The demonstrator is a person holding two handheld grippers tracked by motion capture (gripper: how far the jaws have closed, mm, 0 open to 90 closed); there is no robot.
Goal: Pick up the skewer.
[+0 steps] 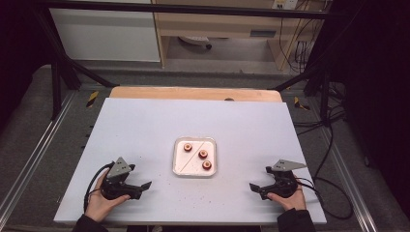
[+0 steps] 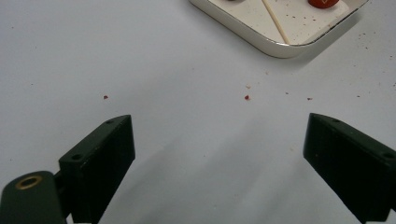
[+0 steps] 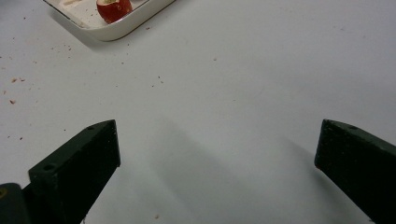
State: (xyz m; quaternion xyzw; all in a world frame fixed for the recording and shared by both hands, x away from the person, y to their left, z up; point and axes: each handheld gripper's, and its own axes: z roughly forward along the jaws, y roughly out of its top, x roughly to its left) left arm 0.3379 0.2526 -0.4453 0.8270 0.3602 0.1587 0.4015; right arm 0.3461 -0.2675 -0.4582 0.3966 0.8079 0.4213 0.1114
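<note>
Tray (image 1: 195, 168) at the middle of the white counter (image 1: 145, 130), holding three red fruit pieces (image 1: 203, 154) and a thin wooden skewer (image 1: 192, 159). Left hand-held gripper (image 1: 145, 185) and right hand-held gripper (image 1: 253, 187) rest near the counter's front edge, well apart from the tray, each with jaws wide and nothing between them.
</note>
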